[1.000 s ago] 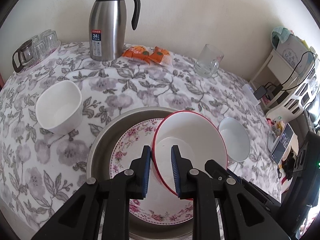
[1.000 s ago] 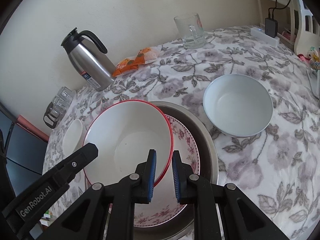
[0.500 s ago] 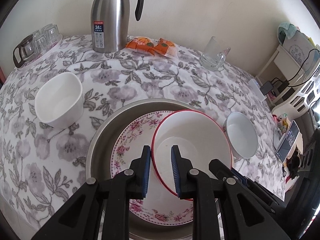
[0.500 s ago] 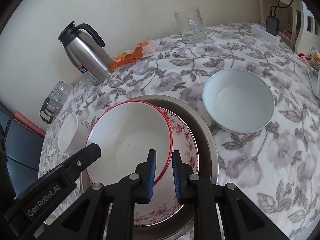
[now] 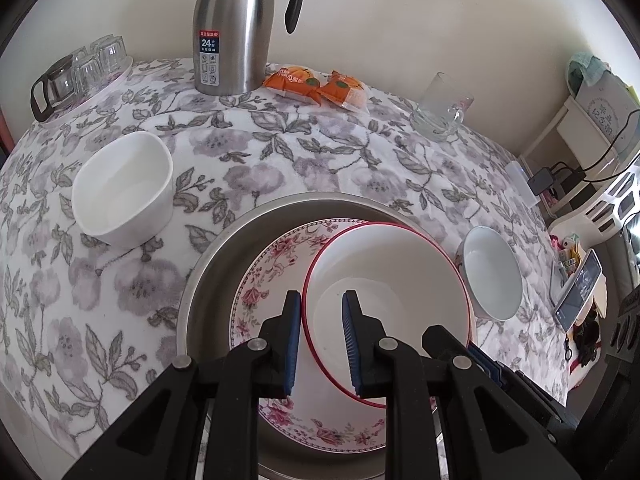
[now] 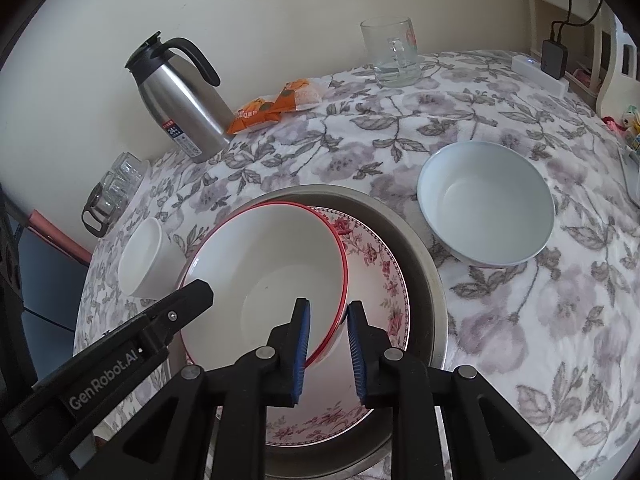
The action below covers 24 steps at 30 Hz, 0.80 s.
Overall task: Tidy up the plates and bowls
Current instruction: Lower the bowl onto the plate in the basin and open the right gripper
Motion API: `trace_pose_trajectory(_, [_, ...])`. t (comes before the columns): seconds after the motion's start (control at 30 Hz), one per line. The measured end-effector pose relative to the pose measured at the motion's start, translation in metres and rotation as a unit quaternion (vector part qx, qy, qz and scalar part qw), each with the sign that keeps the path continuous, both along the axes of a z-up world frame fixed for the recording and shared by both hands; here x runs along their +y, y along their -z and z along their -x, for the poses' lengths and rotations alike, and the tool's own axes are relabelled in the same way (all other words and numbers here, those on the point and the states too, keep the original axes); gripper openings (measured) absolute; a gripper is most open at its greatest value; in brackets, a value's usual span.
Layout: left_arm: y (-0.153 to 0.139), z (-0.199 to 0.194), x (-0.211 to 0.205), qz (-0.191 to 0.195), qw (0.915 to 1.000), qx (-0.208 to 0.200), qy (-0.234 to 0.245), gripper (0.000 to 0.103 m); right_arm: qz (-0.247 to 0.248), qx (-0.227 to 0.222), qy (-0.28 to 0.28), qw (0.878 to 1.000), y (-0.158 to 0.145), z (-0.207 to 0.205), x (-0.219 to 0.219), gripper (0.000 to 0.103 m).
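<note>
My left gripper (image 5: 320, 340) straddles the near left rim of the red-rimmed bowl (image 5: 384, 280), one pad outside the wall and one inside, jaws narrow but with a gap showing on each side of the rim. My right gripper (image 6: 328, 344) does the same on the bowl's right rim, one blue pad inside, one outside, also narrowly parted; I cannot tell whether either pair truly presses the wall. The bowl sits on the flowered plate (image 6: 380, 272), which lies in the metal basin (image 6: 424, 248) on the floral tablecloth (image 6: 520, 320). A pale bowl (image 6: 486, 204) stands just right of the basin, a small white bowl (image 5: 124, 188) to its left. The steel jug (image 5: 232, 28) at the back carries a label reading "24". My other gripper's arm reads "GenRobot.AI". Orange snack packets (image 5: 316, 86) lie beside the jug, their print too small to read.
</note>
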State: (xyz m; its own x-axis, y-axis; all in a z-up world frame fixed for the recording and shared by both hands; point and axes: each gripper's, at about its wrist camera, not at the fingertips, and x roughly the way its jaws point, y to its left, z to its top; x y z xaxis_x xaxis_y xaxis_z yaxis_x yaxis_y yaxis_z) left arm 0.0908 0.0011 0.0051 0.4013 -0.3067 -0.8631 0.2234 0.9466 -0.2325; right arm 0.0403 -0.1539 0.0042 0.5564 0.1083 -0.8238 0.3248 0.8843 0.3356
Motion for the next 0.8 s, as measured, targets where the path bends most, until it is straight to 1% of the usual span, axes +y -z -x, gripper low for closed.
trace_pose_trajectory(0.27, [0.0012,-0.0011,-0.0009,0.003,1.0000,-0.004,-0.001,0.021,-0.005,0.005,0.001,1.000,-0.0008,0.0017,0.0018,0.024])
trace_pose_trajectory(0.5, [0.0018,-0.0029,0.0019,0.013,0.9999,0.001,-0.003,0.021,-0.018,0.008,0.004,1.000,0.0000,0.0016,-0.0013,0.024])
trace_pose_trajectory(0.73, [0.0041,-0.0053,0.0043,0.026,0.9995,0.018,-0.004,0.023,-0.002,0.011,0.001,1.000,-0.0029,0.0022,-0.0016,0.024])
trace_pose_trajectory(0.77, [0.0040,-0.0058,0.0052,0.028,0.9994,0.019,-0.005,0.023,0.002,0.011,0.004,1.000,-0.0035,0.0024,-0.0023,0.025])
trace_pose_trajectory(0.8, [0.0033,-0.0060,0.0060,0.028,0.9994,0.019,-0.007,0.023,0.006,0.011,0.006,1.000,-0.0038,0.0025,-0.0032,0.029])
